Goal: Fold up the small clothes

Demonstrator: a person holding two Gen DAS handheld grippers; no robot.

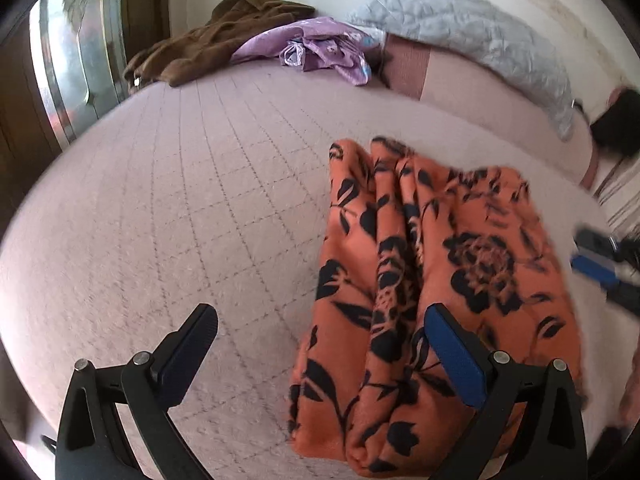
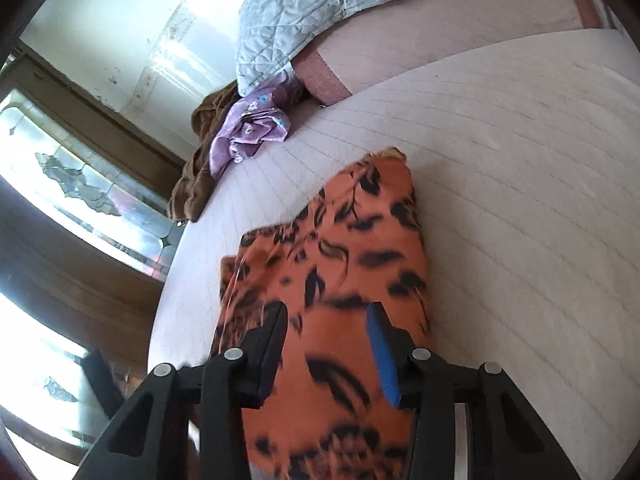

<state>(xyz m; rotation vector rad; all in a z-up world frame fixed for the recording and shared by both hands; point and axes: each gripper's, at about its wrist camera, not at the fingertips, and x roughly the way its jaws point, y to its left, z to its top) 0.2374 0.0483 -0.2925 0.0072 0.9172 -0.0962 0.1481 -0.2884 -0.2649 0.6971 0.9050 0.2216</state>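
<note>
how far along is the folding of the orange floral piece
Done: the orange cloth with black flowers already lies doubled into long layered folds on the pale quilted bed cover. In hand: the right gripper straddles one end of it; blur hides whether the pads press. The left gripper stands open beside it, holding nothing. Left: the crumpled lilac garment and brown garment wait unfolded at the far edge.

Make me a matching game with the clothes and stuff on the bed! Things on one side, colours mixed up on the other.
Things:
1. flowery cloth by the grippers
2. crumpled garment at the far side
3. heap at the bed's far corner
4. quilted pillow

Colours:
A. brown
B. pale grey
C. orange with black flowers
D. purple

Pairs: 1-C, 2-D, 3-A, 4-B
</note>
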